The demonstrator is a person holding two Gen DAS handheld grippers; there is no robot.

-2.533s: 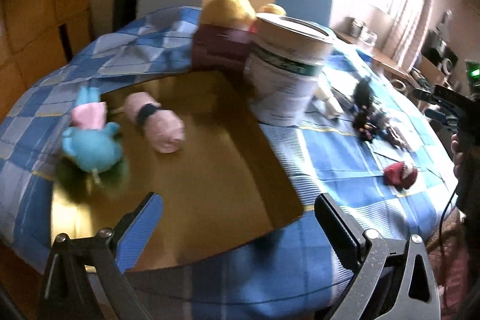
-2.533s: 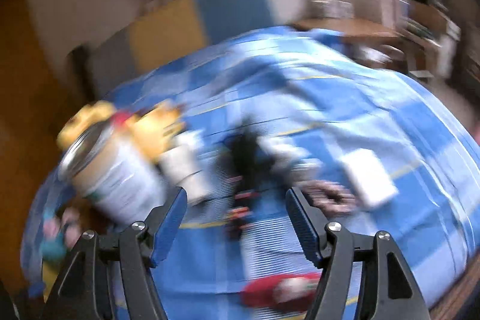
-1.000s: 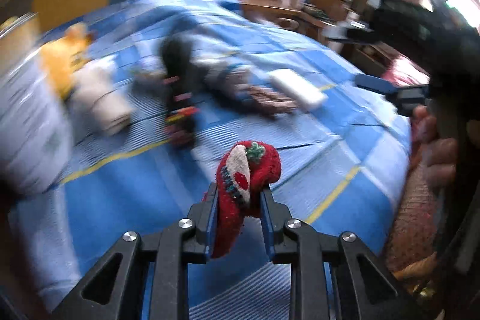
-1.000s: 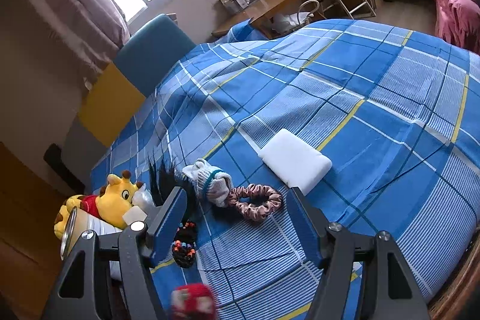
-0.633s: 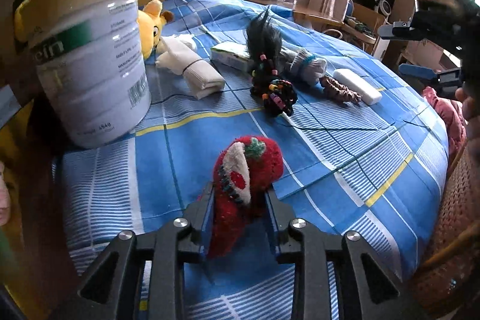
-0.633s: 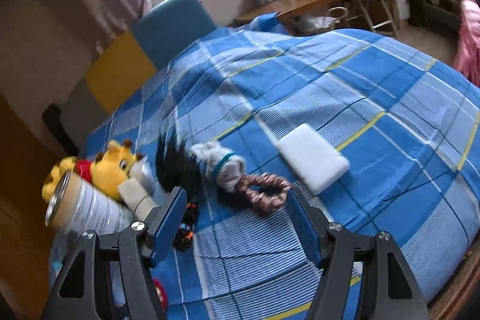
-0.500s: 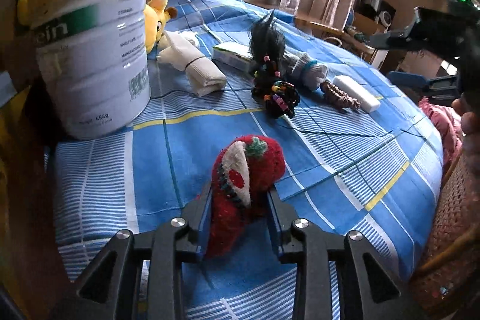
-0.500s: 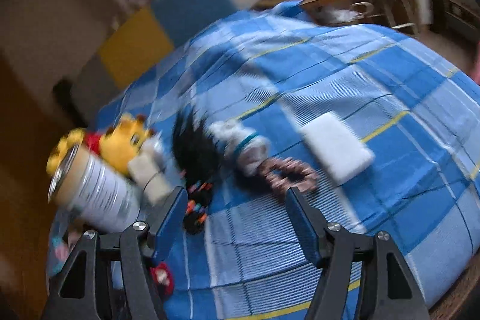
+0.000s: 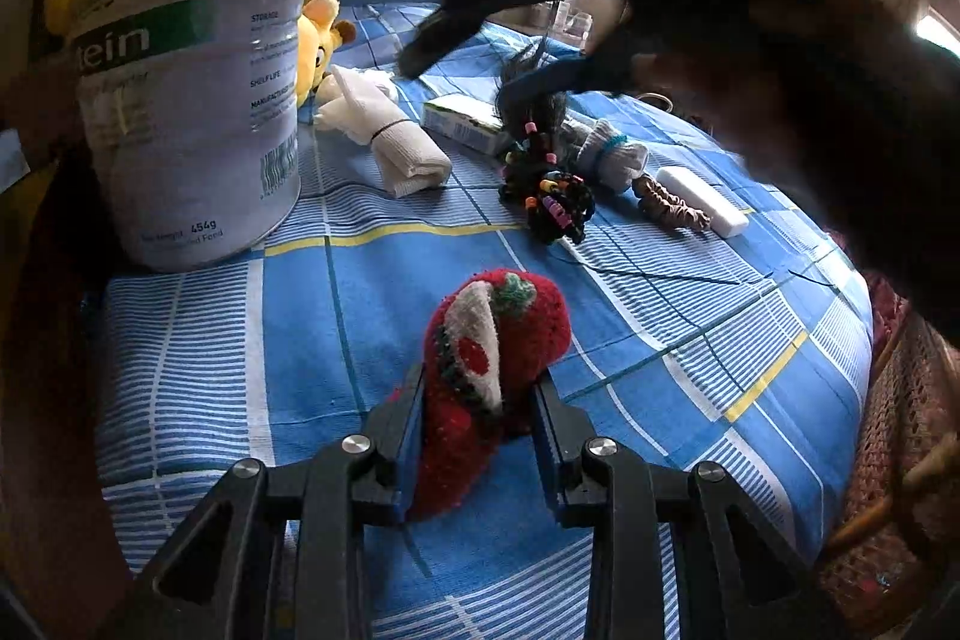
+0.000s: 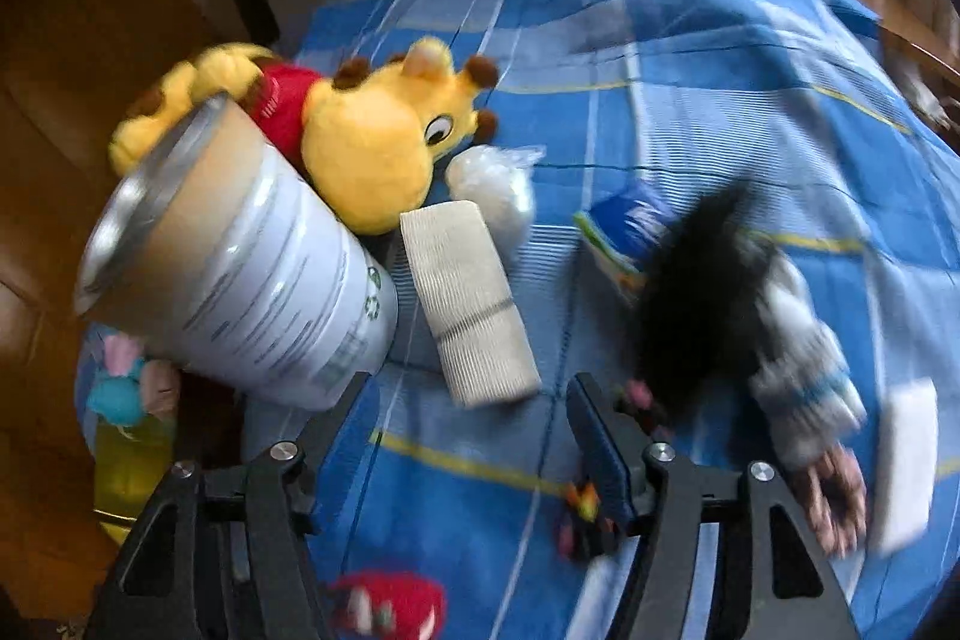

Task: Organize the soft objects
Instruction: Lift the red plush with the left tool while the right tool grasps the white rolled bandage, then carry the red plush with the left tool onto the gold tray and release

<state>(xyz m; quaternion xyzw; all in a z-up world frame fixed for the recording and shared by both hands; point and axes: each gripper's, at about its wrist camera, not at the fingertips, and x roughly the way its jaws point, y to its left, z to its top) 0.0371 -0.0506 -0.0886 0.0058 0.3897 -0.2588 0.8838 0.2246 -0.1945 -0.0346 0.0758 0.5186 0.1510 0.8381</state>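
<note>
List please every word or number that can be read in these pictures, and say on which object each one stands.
"tein" on the green band of the tin can
"454g" near its base
"STORAGE", "SHELF LIFE" on its side; the finer print is too small
The small box: print unreadable
Right wrist view: can text too blurred
</note>
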